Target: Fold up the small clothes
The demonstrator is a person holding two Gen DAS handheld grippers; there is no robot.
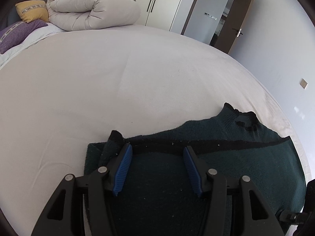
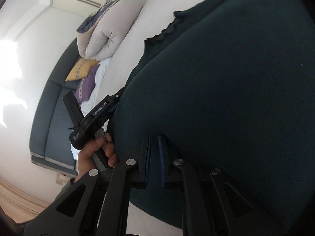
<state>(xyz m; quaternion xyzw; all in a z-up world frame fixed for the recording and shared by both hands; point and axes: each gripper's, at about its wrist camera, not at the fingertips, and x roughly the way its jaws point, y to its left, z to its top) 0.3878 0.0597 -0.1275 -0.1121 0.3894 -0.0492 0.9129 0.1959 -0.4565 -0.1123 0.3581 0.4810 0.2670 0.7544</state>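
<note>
Your left gripper (image 1: pixel 157 151) hung w/ its blue-padded fingers (image 1: pixel 123 169) spread wide, nothing between them, over the dark green sweater (image 1: pixel 246 157) at bottom centre of the left wrist view. The sweater lay on the white bed sheet (image 1: pixel 118 78), filling the lower right of that view, ribbed collar (image 1: pixel 241 121) toward the right, a black-tipped cuff (image 1: pixel 116 135) just left of your left finger, and a black hem band crossing between the two fingertips. In the right wrist view your right gripper (image 2: pixel 155 137) had its fingers drawn nearly together, pinching a fold of the sweater (image 2: pixel 236 88) at lower centre; the fabric filled most of the right side. Your left hand (image 2: pixel 96 153) held the other gripper's handle at left centre. A rolled beige duvet (image 1: pixel 92 9), yellow pillow (image 1: pixel 32 10) and purple pillow (image 1: pixel 17 33) sat upper left; brown door (image 1: pixel 240 17) upper right.
</note>
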